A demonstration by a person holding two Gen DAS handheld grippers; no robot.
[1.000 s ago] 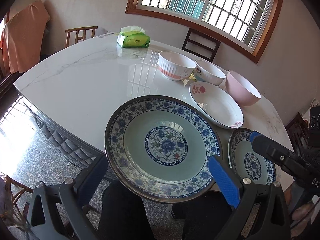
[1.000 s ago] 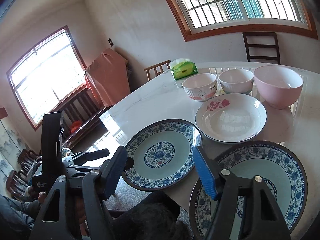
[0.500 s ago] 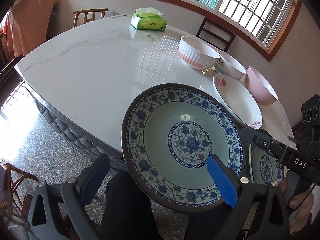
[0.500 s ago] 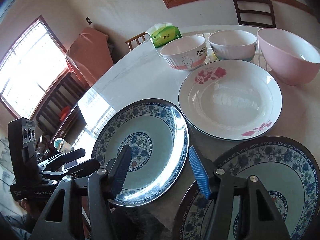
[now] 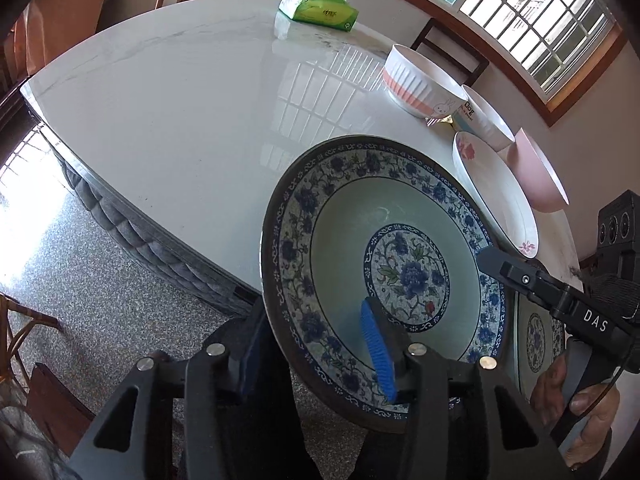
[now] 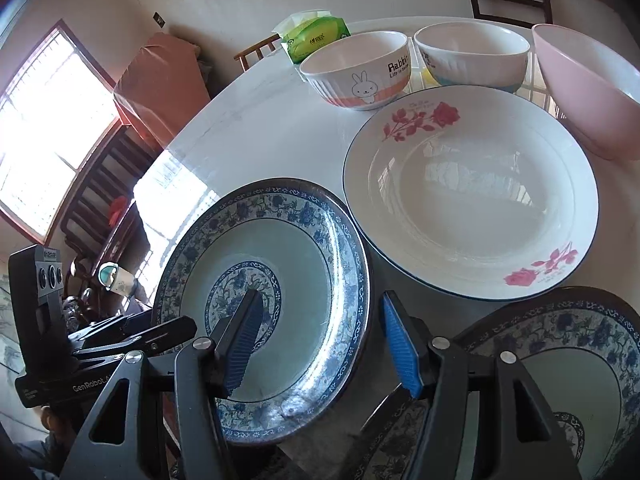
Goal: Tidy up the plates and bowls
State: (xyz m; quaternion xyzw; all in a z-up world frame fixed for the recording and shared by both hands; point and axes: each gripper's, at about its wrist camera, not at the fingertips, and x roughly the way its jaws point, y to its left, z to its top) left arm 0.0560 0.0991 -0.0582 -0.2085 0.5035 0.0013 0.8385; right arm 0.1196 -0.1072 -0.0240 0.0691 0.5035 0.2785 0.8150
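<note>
Item 1: left gripper (image 5: 320, 350). Its jaws had just been closing and straddled the near rim of the blue-patterned plate (image 5: 384, 272), one blue pad over the inner face, the other under the outer edge; whether the pads pressed the rim could not be told.

Item 2: right gripper (image 6: 320, 344). Jaws stood half spread with the right rim of that same plate between them, its left finger over the plate's inside, its right finger outside the edge with a visible gap to the rim; nothing pinched.

Item 3: blue-patterned plate, seated at the near edge of the white marble table (image 5: 180, 112), overhanging the edge.

Item 4: second blue-patterned plate (image 6: 580, 368), near right, just beside the first.

Item 5: white plate with red roses (image 6: 472, 192), beyond both, toward the right.

Item 6: row of three bowls at the far right: rabbit bowl (image 6: 356, 70), white bowl with blue band (image 6: 472, 56), pink bowl (image 6: 588, 88).

Item 7: green tissue pack (image 5: 318, 10), far edge of the table.

Item 8: a person's hand (image 5: 580, 396) on the right gripper's handle.
</note>
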